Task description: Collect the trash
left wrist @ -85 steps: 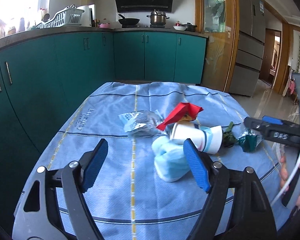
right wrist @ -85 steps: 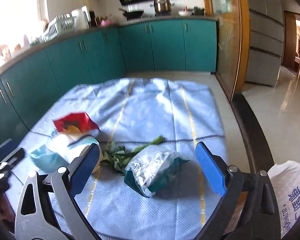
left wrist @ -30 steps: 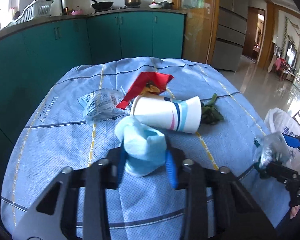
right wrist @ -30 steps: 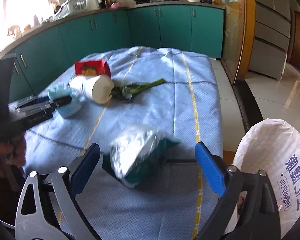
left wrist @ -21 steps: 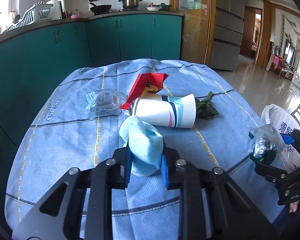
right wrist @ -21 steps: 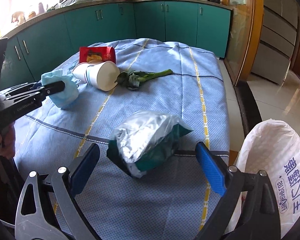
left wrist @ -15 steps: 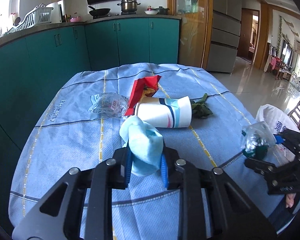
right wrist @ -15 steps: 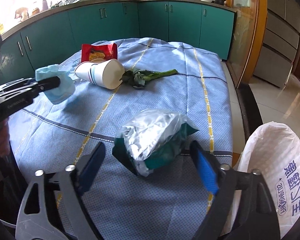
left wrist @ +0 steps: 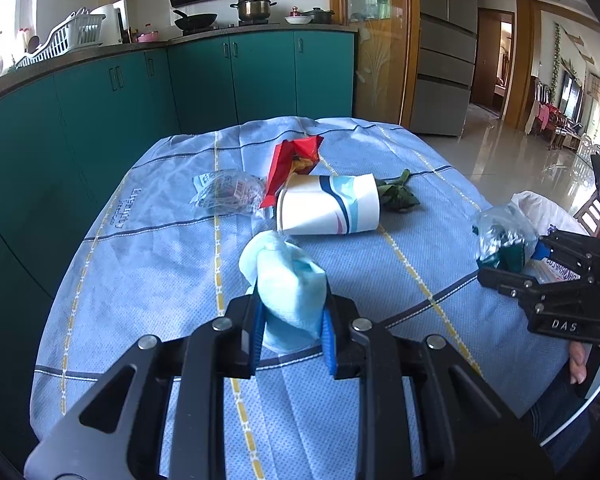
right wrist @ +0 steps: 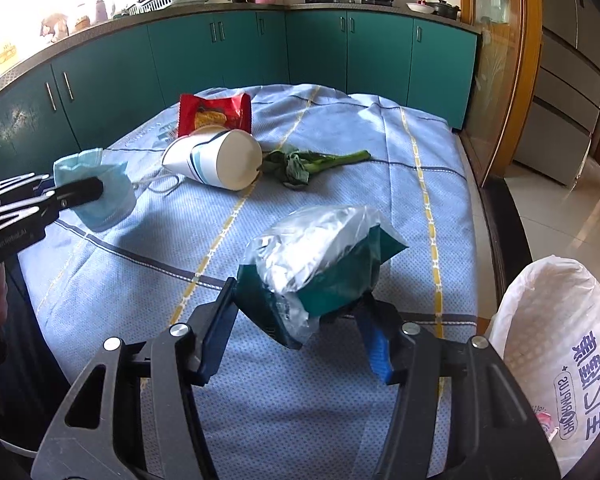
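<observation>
While the left gripper (left wrist: 290, 328) stays clenched on a crumpled light-blue face mask (left wrist: 288, 292), lifted clear of the blue checked tablecloth (left wrist: 160, 248), the right gripper (right wrist: 296, 336) has just been closing its blue-padded jaws around a crinkled silver-and-green foil snack bag (right wrist: 320, 264); both pads now appear to touch the bag's lower sides, and the bag looks raised a little off the cloth. From the right wrist view the mask hangs at the far left, its white ear loop (right wrist: 162, 182) trailing down onto the cloth. Lying on its side near the middle of the table is a white paper cup with blue and pink stripes (left wrist: 328, 210), its base toward a red crisp packet (left wrist: 292, 164) that leans on it. Just left of these rests a clear printed plastic wrapper (left wrist: 226, 194). A wilted green leafy vegetable stalk (right wrist: 308, 162) lies beside the cup's open mouth. Off the table's right edge stands a white plastic bag with blue lettering (right wrist: 556, 344), close to the right gripper.
</observation>
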{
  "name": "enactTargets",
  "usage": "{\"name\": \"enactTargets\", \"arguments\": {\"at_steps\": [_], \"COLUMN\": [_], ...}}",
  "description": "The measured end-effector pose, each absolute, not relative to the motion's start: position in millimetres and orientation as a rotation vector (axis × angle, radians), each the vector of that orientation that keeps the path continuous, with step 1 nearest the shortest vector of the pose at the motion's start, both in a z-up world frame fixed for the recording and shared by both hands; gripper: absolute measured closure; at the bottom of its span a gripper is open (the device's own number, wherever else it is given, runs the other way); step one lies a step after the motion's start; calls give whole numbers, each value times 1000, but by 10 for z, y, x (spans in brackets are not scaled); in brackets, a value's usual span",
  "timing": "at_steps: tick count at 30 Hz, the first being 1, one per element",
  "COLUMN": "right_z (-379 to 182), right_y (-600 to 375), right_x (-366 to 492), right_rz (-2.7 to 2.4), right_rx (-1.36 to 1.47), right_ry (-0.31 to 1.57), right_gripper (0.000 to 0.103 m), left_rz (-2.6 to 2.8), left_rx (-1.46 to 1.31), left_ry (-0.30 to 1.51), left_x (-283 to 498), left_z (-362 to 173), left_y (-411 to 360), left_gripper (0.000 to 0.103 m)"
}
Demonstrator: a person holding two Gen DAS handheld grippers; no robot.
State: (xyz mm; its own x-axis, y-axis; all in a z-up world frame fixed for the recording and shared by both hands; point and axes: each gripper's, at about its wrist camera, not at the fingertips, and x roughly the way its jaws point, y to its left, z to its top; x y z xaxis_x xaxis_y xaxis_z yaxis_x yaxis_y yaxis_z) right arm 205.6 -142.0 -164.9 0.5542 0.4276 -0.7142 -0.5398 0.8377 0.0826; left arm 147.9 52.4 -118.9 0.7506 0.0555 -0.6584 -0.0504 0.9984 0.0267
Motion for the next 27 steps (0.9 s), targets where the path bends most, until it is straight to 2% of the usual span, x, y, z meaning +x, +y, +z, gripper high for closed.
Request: {"name": "enactTargets", "arguments": {"at_steps": [2,4,6,12,15,22,27], "right_z": [-1644,-1643,-1647,-1646,-1643,-1641,-1647], "right_y": [-1418,-1414,-1404,-1408,-1402,-1384,-1381], "right_x": [2061,2061,2057,2038,2042,2039,2045], "right_rz": [571,570,571,570,567,561,547], "right_rx": [-151,-151,-154,-159,-158,-165,-176], "right_ry": [797,796,795,792,791,789,786], "right_gripper": [46,46,46,46,46,46,45], "left_rz": [64,76,76,74,68,63,101], "left_rx": [5,-8,-23,-65,-80,-155,-95], "left_ry": [722,717,718,714,715,737,725], "left_x": [1473,1462,1460,1461,1483,1591,1646], "left_z": [-1199,-1210,-1224,-1245,-1278,-1342,-1342], "left_y": [547,576,602,637,634,696,596], "left_gripper": [74,64,47,19,15,15,15]}}
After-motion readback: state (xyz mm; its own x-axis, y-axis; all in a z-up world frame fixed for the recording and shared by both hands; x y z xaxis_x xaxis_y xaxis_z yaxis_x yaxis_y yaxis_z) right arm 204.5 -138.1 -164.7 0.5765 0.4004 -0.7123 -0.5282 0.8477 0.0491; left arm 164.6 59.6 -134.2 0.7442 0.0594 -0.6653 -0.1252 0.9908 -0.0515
